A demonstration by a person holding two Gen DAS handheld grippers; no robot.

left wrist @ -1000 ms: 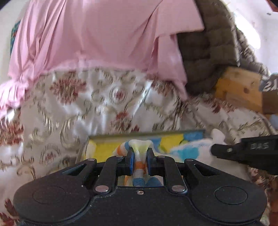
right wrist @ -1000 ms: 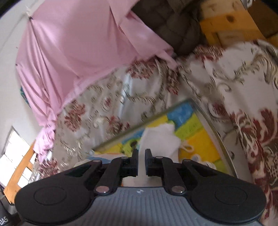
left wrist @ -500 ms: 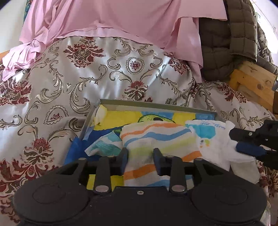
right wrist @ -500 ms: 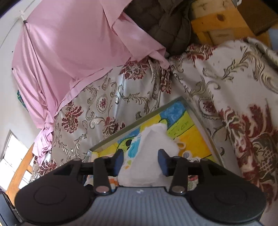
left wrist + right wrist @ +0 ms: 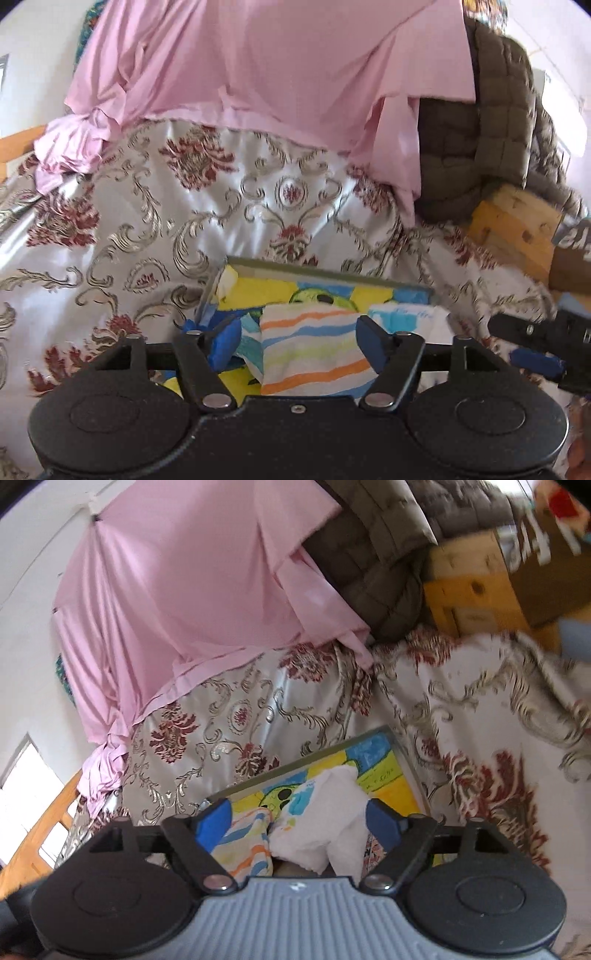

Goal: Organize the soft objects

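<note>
- Two folded soft cloths lie side by side in a shallow tray (image 5: 325,272) with a bright yellow, blue and green cartoon lining; the tray sits on a bed under a silvery bedspread (image 5: 155,221) patterned with red flowers.
- The striped cloth (image 5: 314,350), banded orange, blue and pale green on white, lies on the left; the white cloth (image 5: 325,830) with blue print lies just to its right, touching it.
- The left gripper (image 5: 301,341) has its jaws wide and opening; the striped cloth shows between them, but the blue pads stand clear of it.
- The right gripper (image 5: 297,821) likewise has its jaws wide and opening, with the white cloth between them and not pressed.
- In the left wrist view, the right gripper's black fingers enter at the right edge, near the tray.
- Far behind, a pink sheet (image 5: 258,66) drapes over the bedspread, a dark quilted jacket (image 5: 487,122) beside it on the right, over a wooden frame (image 5: 517,229).
</note>
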